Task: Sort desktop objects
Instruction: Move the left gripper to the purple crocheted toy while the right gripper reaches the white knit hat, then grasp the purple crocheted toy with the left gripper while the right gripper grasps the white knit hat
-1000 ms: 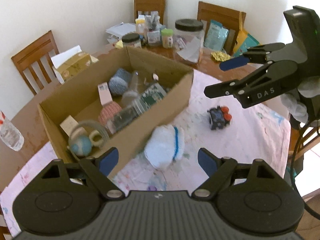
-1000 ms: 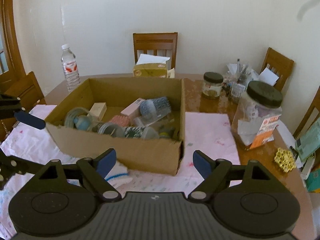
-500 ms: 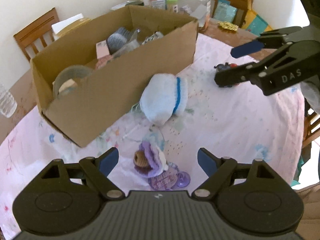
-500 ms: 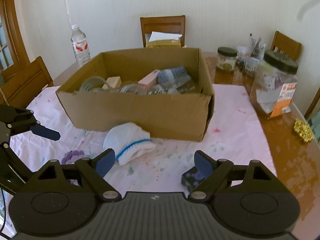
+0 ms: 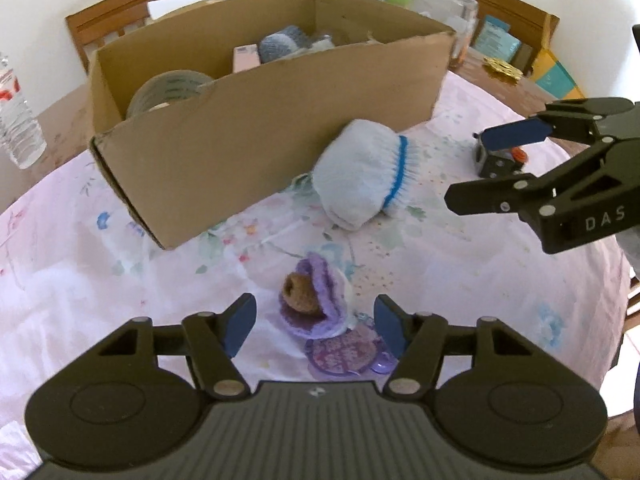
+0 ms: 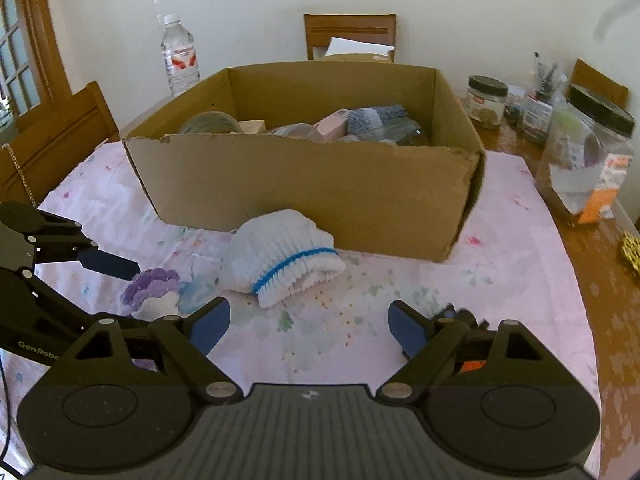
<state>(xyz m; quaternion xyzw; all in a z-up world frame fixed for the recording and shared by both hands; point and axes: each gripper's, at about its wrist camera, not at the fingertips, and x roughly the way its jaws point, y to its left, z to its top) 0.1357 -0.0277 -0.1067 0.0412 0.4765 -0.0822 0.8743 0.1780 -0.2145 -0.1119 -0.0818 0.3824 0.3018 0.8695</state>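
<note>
Down on the pink floral tablecloth (image 5: 460, 272), a small purple crocheted shell (image 5: 316, 300) with a brown knitted piece tucked inside lies directly between the spread fingers of the left gripper (image 5: 316, 322), which hangs open around it without touching it. Under the shell's near edge sits a flat purple translucent disc (image 5: 344, 356). Just beyond, a white knitted hat with a blue band (image 5: 362, 174) lies on its side, touching the near wall of the cardboard box (image 5: 264, 128). The box holds a tape roll (image 5: 168, 92), a pink carton (image 5: 245, 57) and a grey-blue knitted item (image 5: 280, 42). To the right, the right gripper (image 5: 478, 170) is also open, empty, poised over a small black toy with orange parts (image 5: 500, 158). Farther off stand a water bottle (image 6: 180, 56), a dark-lidded plastic jar (image 6: 584, 156), a smaller jar (image 6: 486, 102) and wooden chairs (image 6: 350, 34).
</note>
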